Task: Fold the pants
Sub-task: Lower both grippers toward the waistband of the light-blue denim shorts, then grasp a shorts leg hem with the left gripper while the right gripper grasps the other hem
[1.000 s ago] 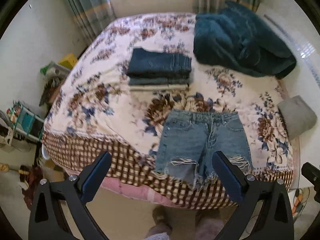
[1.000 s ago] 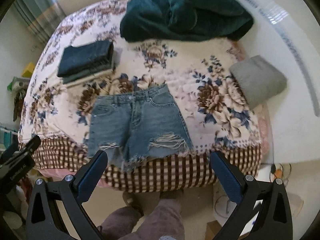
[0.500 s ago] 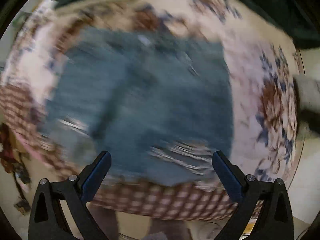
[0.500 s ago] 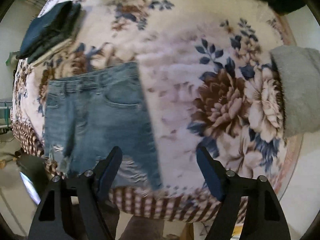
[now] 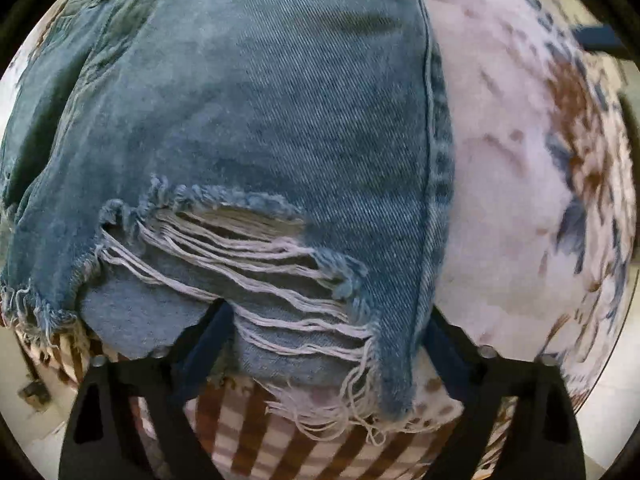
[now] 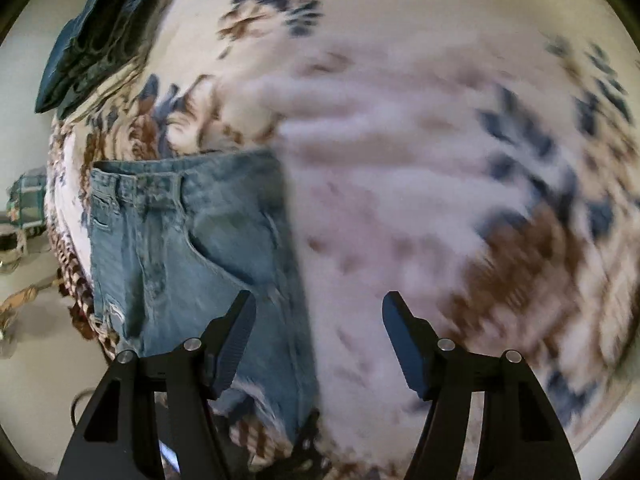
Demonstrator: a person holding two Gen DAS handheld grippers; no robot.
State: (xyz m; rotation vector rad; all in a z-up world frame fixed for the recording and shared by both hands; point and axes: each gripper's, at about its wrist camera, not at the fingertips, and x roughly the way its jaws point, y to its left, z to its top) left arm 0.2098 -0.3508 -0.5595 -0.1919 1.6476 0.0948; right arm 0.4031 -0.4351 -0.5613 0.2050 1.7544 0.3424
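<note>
Light blue ripped denim shorts lie flat on the floral bedspread, hems at the bed's front edge. My left gripper is open and low over the frayed hem of the right leg, its fingers straddling the hem. The shorts also show in the right wrist view, waistband away from me. My right gripper is open, straddling the shorts' right side seam, left finger over denim, right finger over bedspread.
A stack of folded dark jeans lies at the far left of the bed. The brown checked bed edge drops to the floor just below the hems. The right gripper's tip shows at the upper right.
Both grippers have dropped from well above the bed down close to the shorts. The right gripper's jaws have narrowed; the left's stay wide.
</note>
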